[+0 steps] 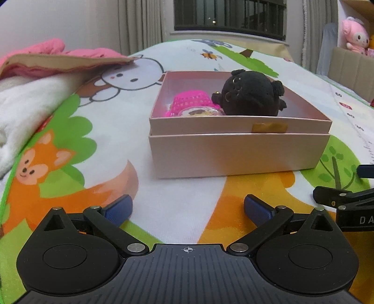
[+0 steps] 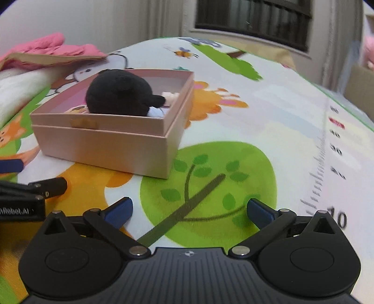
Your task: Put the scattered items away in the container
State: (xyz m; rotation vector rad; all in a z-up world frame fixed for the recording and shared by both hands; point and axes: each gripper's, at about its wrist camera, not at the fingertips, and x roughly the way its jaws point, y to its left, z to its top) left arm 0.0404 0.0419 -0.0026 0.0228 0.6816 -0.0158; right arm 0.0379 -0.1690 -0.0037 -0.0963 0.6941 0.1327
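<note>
A pale pink cardboard box (image 1: 238, 149) stands on a cartoon play mat, straight ahead in the left wrist view. Inside it sit a black plush toy (image 1: 251, 95), a bright pink mesh item (image 1: 190, 100) and a small round picture piece (image 1: 198, 112). My left gripper (image 1: 187, 208) hovers open over the mat in front of the box, nothing between its blue fingers. In the right wrist view the box (image 2: 112, 145) lies at left, with the black plush (image 2: 121, 95) and small pale items (image 2: 169, 97) in it. My right gripper (image 2: 189, 210) is open over a green tree print, holding nothing.
Pink and white bedding (image 1: 35, 77) is heaped at the far left of the mat. A pink plush (image 1: 354, 34) sits on a shelf at the far right. Each gripper shows at the edge of the other's view, side by side. Behind the mat are curtains and a dark window (image 1: 230, 16).
</note>
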